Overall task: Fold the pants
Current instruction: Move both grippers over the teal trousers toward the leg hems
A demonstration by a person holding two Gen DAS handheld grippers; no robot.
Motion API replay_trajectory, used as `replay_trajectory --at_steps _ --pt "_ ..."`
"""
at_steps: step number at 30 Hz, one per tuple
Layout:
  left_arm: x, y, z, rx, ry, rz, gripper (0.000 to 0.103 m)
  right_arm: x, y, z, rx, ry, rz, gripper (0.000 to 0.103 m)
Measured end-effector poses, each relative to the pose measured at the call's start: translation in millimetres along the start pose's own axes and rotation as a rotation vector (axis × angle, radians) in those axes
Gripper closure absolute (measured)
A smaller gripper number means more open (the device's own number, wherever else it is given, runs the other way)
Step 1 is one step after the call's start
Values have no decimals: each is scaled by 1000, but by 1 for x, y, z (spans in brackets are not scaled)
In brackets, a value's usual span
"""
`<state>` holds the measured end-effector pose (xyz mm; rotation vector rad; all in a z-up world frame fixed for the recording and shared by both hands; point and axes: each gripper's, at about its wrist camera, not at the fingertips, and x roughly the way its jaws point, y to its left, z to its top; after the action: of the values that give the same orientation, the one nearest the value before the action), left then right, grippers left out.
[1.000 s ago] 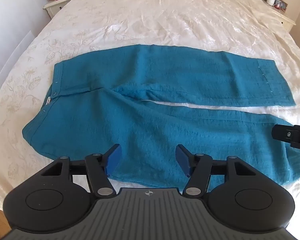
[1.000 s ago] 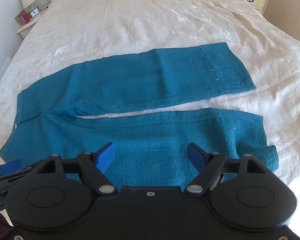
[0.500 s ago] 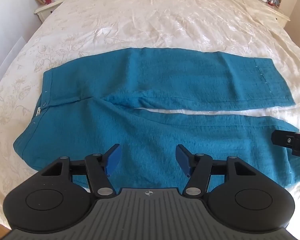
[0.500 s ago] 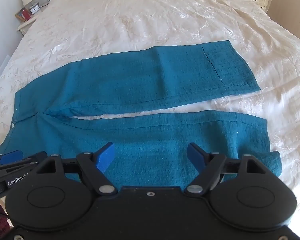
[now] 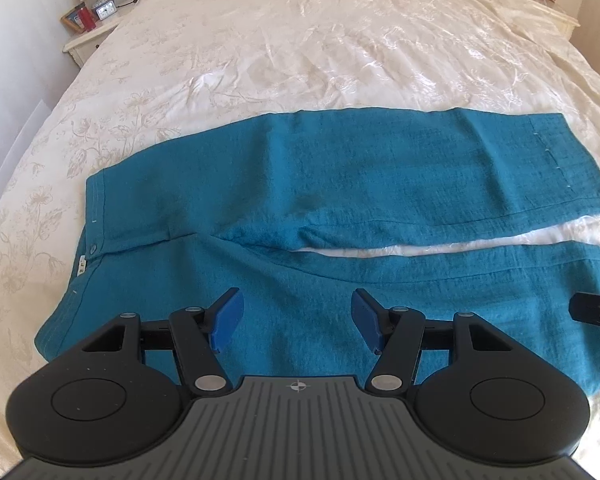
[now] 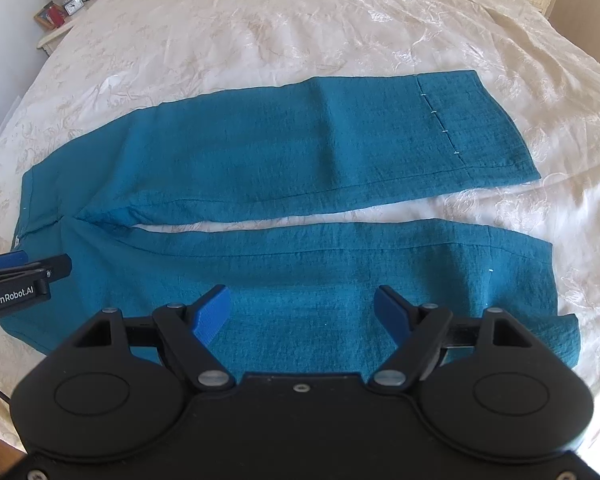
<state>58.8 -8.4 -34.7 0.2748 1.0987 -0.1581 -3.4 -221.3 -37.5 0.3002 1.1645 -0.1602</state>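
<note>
The teal woven cloth pants (image 5: 300,200) are lying flat on the cream flowery bedspread (image 5: 300,40), with the waist on the left and both legs reaching right; a thin gap is showing between the legs; the left gripper (image 5: 298,322) is hanging over the near leg by the waist, its blue fingers (image 5: 228,318) wide apart and holding nothing; the right gripper (image 6: 302,314) is hanging over the near leg too, wide apart and holding nothing.
</note>
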Motion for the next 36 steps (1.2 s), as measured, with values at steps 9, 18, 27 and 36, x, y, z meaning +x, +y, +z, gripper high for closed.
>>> replay_trajectory --at_steps 9,18,27,36 --pt "13 3 1 -11 27 30 44 5 -8 0 8 6 0 23" --pt "4 -1 -1 -49 30 24 45 0 -11 2 -2 -1 -11 23" --pt "-15 -3 -4 -108 17 30 54 -4 -19 6 -2 -19 26 27" --pt "-18 -6 -16 -119 20 75 63 11 -34 2 -7 20 34 35"
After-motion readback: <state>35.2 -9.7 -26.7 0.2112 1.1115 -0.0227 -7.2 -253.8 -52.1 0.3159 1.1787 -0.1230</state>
